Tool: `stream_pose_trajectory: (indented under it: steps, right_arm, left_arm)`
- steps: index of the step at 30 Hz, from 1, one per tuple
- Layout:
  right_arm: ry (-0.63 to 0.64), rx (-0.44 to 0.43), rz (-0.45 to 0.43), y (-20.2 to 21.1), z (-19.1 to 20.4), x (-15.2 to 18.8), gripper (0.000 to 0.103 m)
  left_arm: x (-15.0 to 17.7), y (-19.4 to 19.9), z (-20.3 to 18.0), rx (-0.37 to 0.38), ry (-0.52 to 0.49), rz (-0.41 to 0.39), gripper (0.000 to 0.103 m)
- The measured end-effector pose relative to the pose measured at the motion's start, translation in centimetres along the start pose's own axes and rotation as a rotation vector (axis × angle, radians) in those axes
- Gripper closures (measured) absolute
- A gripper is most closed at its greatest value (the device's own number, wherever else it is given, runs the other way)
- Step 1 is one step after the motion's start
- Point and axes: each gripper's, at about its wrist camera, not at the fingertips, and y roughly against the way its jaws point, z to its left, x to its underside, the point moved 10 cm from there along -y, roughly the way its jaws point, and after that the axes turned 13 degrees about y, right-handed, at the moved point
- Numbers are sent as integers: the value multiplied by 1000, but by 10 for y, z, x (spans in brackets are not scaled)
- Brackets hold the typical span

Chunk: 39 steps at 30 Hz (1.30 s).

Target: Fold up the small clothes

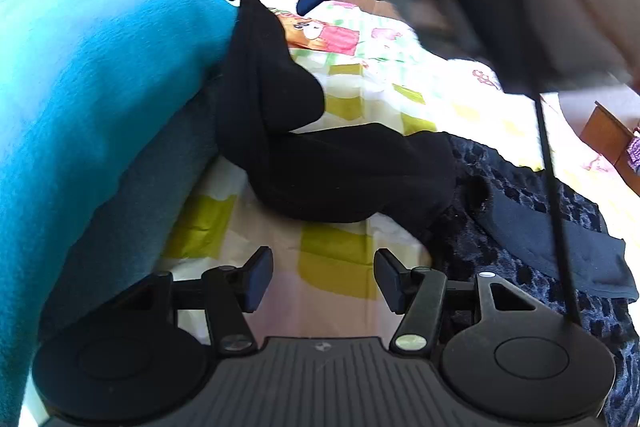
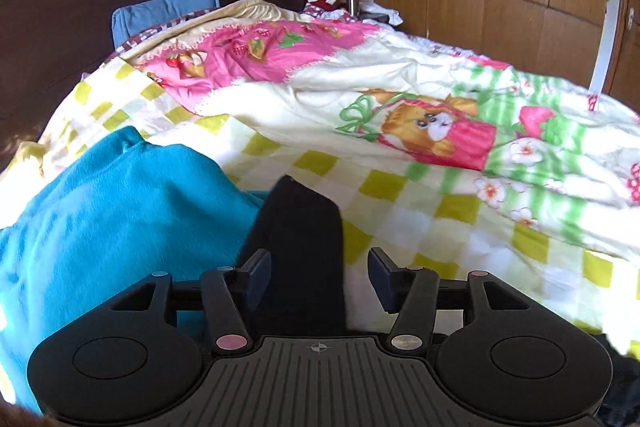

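Grippers left (image 1: 323,281) and right (image 2: 319,279) both gape empty, the right seemingly above black garment (image 2: 298,227).

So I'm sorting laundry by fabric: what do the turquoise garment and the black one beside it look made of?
Turquoise garment: probably fleece, matte with a fuzzy nap. Black garment: likely a soft matte knit; it is too dark to show any weave.

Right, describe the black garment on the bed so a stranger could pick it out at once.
Start from the cartoon-print quilt with yellow-green checks that covers the bed. On it, right beside the bright turquoise fleece blanket, lies a plain black soft cloth garment, bent in an L shape. It is solid black, unlike the turquoise fleece on one side and the dark blue spotted plush fabric on the other.
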Motion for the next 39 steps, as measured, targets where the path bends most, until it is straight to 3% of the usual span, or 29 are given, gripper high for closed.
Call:
stream_pose_trajectory:
  steps: [3, 5, 6, 7, 9, 11, 16, 21, 24, 28, 31, 34, 36, 37, 39]
  right_arm:
    - [-63, -32, 18, -26, 16, -19, 52]
    - [-53, 55, 62, -42, 16, -20, 55]
    - [-59, 87, 80, -48, 14, -18, 60]
    - [-84, 90, 93, -51, 11, -13, 77]
    - [-146, 58, 116, -52, 5, -3, 95]
    - [-176, 52, 101, -43, -4, 2, 100]
    - [-251, 60, -49, 33, -48, -1, 101]
    - [-407, 96, -229, 143, -116, 16, 101]
    - [-495, 144, -324, 208, -153, 52, 101]
    - [-615, 244, -322, 251, -195, 139, 101]
    - [-705, 365, -238, 246, -228, 220, 101]
    - [-822, 398, -97, 216, -253, 301, 100]
    - [-866, 383, -43, 202, -255, 338, 99]
    - [-874, 360, -32, 200, -253, 350, 91]
    - [-901, 330, -51, 201, -251, 357, 91]
  left_arm:
    - [-1, 1, 5, -9, 3, -3, 34]
    - [-2, 5, 6, -8, 4, -10, 34]
    - [-1, 7, 6, -7, 2, -13, 34]
    - [-1, 8, 5, -6, 0, -16, 34]
    - [0, 9, 2, -8, -12, -18, 34]
    - [0, 11, -7, -3, -30, -24, 34]
    - [-7, 24, -36, 35, -81, -70, 34]
    - [-8, 30, -83, 85, -157, -115, 27]
    - [1, 25, -112, 100, -229, -116, 26]
    - [26, 11, -147, 98, -365, -73, 26]
    - [45, -3, -167, 87, -440, -22, 26]
    - [55, -10, -181, 71, -513, -5, 26]
    - [57, -12, -186, 57, -550, -8, 26]
    - [57, -13, -187, 55, -560, -10, 26]
    - [57, -14, -192, 66, -562, -7, 26]
